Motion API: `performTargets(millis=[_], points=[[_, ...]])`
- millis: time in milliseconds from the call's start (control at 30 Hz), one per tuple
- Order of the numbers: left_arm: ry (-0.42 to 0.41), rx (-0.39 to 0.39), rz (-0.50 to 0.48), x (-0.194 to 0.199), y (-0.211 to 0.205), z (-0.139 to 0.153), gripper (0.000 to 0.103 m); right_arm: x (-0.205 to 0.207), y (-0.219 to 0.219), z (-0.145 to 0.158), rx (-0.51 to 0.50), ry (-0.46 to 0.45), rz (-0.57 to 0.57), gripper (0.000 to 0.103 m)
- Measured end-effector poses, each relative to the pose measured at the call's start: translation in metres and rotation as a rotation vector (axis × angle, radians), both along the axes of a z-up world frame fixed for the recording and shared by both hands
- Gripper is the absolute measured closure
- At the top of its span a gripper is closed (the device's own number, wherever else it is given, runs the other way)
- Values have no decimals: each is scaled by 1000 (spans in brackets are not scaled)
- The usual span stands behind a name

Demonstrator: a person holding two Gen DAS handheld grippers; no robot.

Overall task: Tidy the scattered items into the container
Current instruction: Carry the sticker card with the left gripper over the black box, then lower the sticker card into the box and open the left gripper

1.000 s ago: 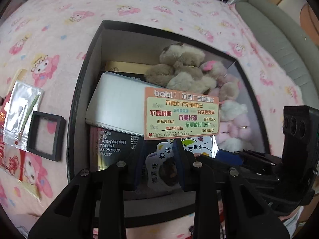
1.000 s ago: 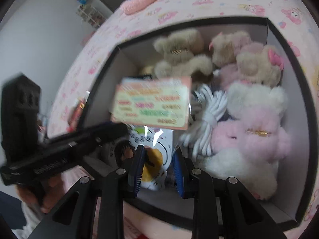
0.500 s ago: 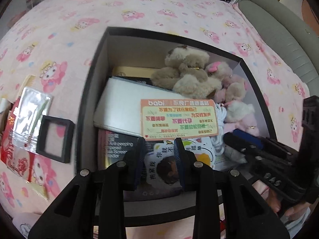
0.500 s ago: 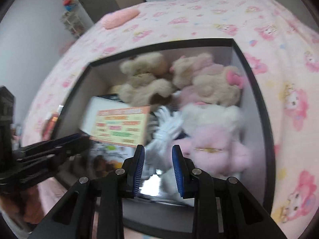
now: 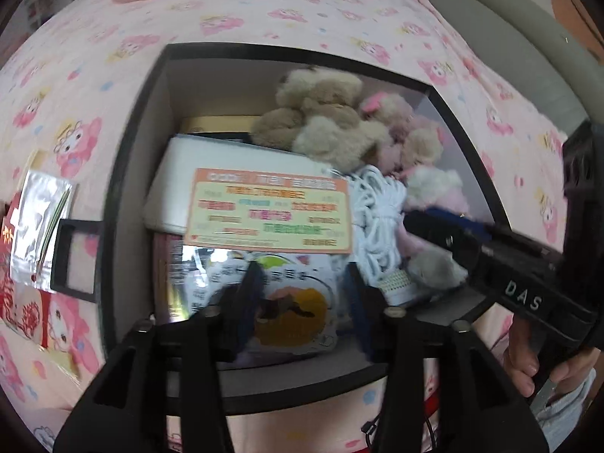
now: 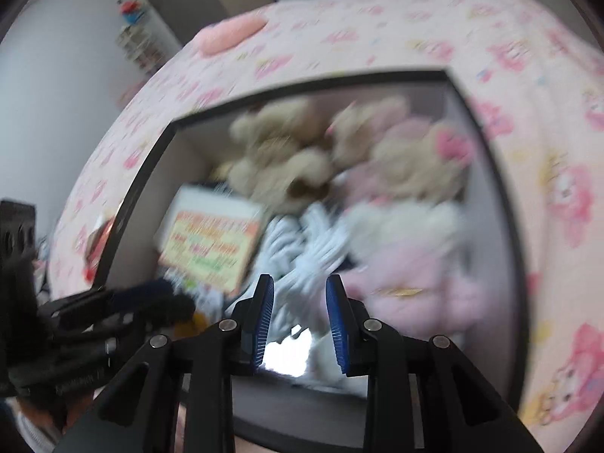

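Left gripper [image 5: 302, 294] parted, empty, above cartoon sticker pack [image 5: 290, 302] in black box [image 5: 124, 173]. Right gripper [image 6: 300, 313] parted, empty, over white cord [image 6: 302, 249]; "DAS" readable on its body.

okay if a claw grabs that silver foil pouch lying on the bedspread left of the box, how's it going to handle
The silver foil pouch looks thin and flat, so it is probably light and floppy, sagging from a pinch. Its glossy surface may slip between the pads. It lies flush on the soft bedspread, so catching an edge could be fiddly.
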State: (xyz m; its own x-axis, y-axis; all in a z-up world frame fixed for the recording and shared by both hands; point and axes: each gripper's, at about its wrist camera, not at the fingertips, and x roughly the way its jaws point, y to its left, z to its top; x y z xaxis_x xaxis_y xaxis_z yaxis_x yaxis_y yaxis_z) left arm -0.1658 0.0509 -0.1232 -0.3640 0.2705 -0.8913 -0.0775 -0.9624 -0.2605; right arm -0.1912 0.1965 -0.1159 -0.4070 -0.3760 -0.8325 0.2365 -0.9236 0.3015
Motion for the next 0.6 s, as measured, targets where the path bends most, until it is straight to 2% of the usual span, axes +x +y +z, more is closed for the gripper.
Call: performTargets(millis=[133,267,400,533,600], points=[[6,-114,-47,-3,21,-2,49,1,6,7,26,46,-32,78],[-12,-216,-67,-11,36,-12,49,1,21,6,17,45,-51,77],[-36,-273,-13,-14,35,-15,46,3,23,2,14,32,-45,77],[-61,-266,75,-12,13,-18,43,5,8,-4,23,31,-2,77],[-52,-198,71,-10,5,-15,44,7,3,-7,13,18,23,77]])
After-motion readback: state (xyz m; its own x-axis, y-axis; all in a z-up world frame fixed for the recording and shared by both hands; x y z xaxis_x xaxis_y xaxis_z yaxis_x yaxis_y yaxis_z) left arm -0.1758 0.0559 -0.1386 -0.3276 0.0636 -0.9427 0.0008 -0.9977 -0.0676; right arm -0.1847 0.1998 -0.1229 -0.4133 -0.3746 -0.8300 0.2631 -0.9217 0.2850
